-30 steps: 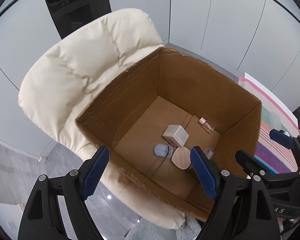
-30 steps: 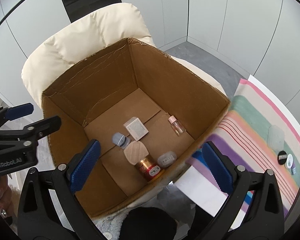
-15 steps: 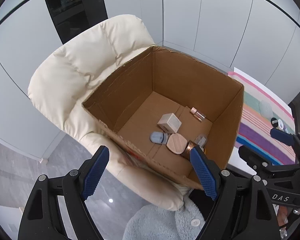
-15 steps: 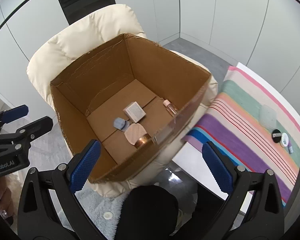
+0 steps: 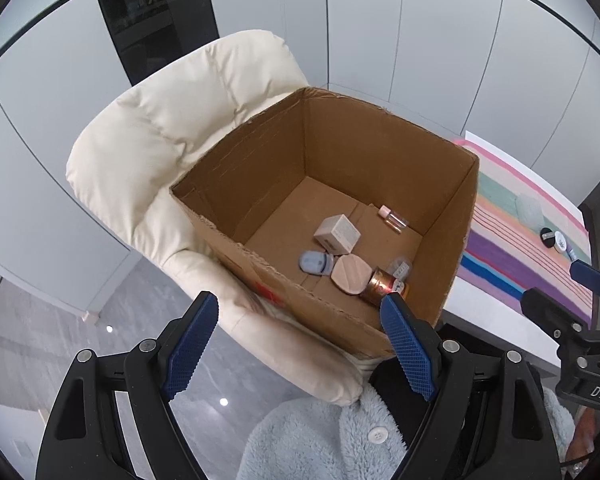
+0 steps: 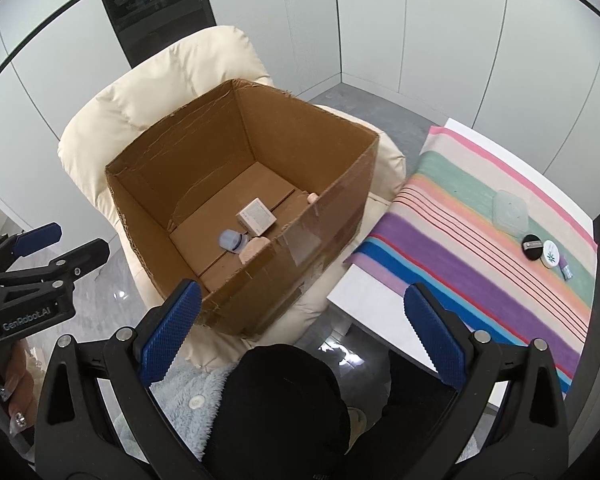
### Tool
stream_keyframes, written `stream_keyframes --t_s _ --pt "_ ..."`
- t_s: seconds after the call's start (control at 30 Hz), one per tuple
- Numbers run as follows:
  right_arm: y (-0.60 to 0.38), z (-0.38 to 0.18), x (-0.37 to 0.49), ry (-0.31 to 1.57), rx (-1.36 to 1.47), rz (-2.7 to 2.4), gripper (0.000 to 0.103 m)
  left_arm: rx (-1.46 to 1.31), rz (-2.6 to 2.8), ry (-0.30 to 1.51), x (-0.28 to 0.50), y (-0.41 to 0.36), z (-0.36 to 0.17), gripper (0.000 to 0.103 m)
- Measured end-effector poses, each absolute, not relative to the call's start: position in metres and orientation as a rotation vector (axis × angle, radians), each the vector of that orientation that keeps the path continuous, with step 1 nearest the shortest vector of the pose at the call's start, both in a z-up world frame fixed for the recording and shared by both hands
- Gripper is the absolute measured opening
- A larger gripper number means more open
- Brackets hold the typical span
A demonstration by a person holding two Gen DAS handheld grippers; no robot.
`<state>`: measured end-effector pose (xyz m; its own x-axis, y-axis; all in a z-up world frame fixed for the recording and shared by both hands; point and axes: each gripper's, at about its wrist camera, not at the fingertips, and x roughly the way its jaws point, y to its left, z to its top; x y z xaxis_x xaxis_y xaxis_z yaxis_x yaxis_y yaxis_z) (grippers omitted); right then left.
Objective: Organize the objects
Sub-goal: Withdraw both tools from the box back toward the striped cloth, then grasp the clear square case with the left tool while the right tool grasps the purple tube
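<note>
Grippers: left gripper [image 5: 298,322] and right gripper [image 6: 298,308] both have fingers spread wide, holding nothing.
Cardboard box [image 5: 452,216]: sits open on a cream padded chair [image 5: 172,136].
Box contents: white carton [image 5: 337,233], blue case [image 5: 315,263], pink compact [image 5: 351,275], copper jar [image 5: 376,289], small bottle [image 5: 392,217].
Striped cloth [image 6: 472,240]: carries a clear pad [image 6: 511,213] and two round tins [image 6: 542,250].

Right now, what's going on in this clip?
A person holds two grippers, left and right, both open and empty, above a cardboard box on a cream chair. Several small cosmetics already lie in the box. A few more wait on the striped cloth, including two round tins.
</note>
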<state>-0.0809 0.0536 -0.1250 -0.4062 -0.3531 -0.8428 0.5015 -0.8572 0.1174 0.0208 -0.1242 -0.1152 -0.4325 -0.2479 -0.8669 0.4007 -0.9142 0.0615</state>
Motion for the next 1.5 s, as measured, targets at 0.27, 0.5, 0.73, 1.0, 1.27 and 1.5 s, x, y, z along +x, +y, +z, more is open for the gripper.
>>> stream_keyframes --t_s 0.27,0.5,0.73,1.0,1.27,1.5 --pt "0.086 -0.123 -0.083 0.172 1.322 -2.319 0.103 1.421 -2.401 0.181 0.003 -0.107 -0.119 0.085" --pt "0.124 -0.125 -0.09 0.113 1.367 -2.381 0.103 1.455 -2.461 0.115 -0.017 -0.076 -0.12 0.085" --pt "0.163 -0.127 -0.097 0.057 1.4 -2.445 0.103 1.497 -2.52 0.065 -0.038 -0.044 -0.122 0.085" --pt "0.212 -0.136 -0.101 -0.013 1.461 -2.509 0.103 1.543 -2.589 0.008 -0.059 -0.001 -0.126 0.085" --pt "0.274 -0.147 -0.104 -0.111 1.535 -2.583 0.103 1.606 -2.651 -0.086 -0.082 0.051 -0.131 0.085" --pt "0.334 -0.158 -0.105 -0.205 1.592 -2.655 0.103 1.682 -2.695 -0.17 -0.098 0.102 -0.136 0.085"
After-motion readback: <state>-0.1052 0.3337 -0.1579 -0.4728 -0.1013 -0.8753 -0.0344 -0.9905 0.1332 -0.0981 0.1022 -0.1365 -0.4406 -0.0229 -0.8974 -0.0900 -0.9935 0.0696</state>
